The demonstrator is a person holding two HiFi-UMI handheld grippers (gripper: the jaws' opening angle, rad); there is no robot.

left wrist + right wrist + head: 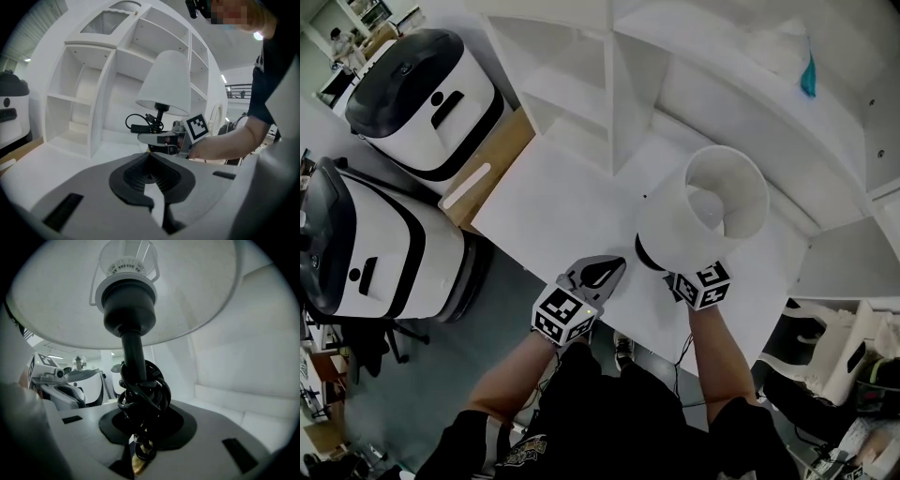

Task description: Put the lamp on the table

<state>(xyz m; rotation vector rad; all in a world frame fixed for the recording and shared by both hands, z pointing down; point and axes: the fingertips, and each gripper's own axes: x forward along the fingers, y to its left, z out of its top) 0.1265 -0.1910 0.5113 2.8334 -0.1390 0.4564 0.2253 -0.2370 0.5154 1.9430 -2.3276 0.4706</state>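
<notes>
Left of the counter (546,202), only two white-and-black machines (412,94), no part of the job. Over the counter's near edge, left gripper (609,266): fingers together, nothing between them, pointing toward the lamp (712,202). Just right of it, right gripper (140,423): fingers clamped on the lamp low on its black stem (132,350), right where the black cord (143,390) is bundled round. Judged well along but unfinished: lamp held roughly upright over the counter, in front of the white shelves (609,84); cannot tell whether its dark base touches the surface. Left to do: settle it on its base, then let go. Looks light and top-heavy: white tapering shade (165,82), open at the top, on a thin stem.
</notes>
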